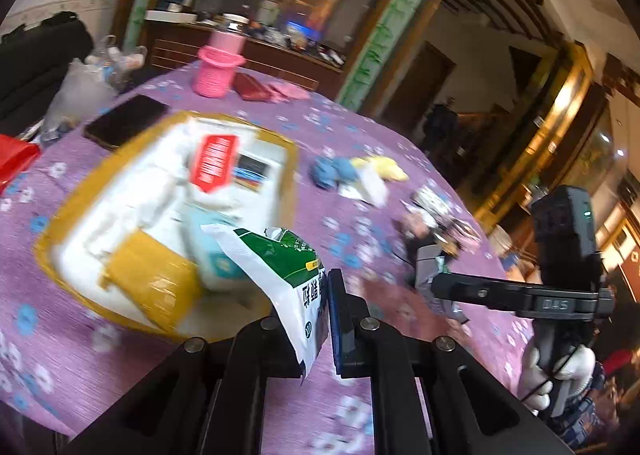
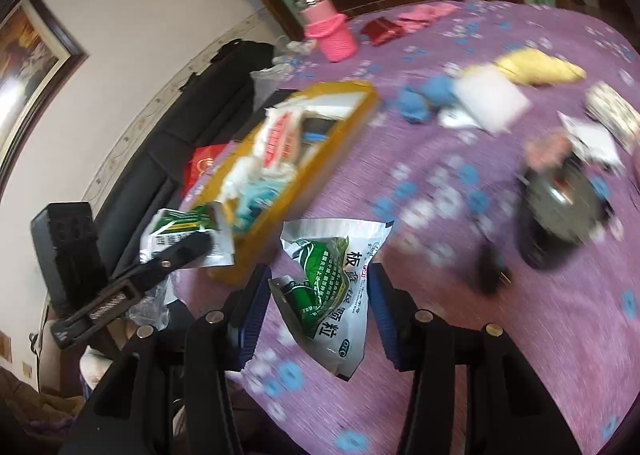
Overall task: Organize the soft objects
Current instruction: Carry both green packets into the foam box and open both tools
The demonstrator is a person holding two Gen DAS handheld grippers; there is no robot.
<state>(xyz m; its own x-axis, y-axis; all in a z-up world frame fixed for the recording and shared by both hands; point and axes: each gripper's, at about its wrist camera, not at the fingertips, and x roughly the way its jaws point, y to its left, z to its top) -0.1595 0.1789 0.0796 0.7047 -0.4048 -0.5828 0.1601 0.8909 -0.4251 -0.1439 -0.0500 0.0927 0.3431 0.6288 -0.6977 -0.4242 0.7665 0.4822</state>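
My left gripper (image 1: 320,319) is shut on a green and white medicine sachet (image 1: 280,279) and holds it above the near edge of the yellow-taped foam box (image 1: 72,227). The same sachet shows in the right wrist view (image 2: 180,239) beside the box (image 2: 320,159). The box holds white packets, one with a red label (image 1: 214,163). My right gripper (image 2: 320,311) is open, its fingers (image 2: 252,315) on either side of a second green and white sachet (image 2: 332,295) that lies on the purple cloth.
On the purple flowered tablecloth (image 2: 480,335) lie a blue cloth (image 2: 420,99), a white pad (image 2: 494,101), a yellow cloth (image 2: 536,67), a dark round object (image 2: 560,215), a pink bottle sleeve (image 1: 218,71), a phone (image 1: 128,119) and a red packet (image 1: 252,87).
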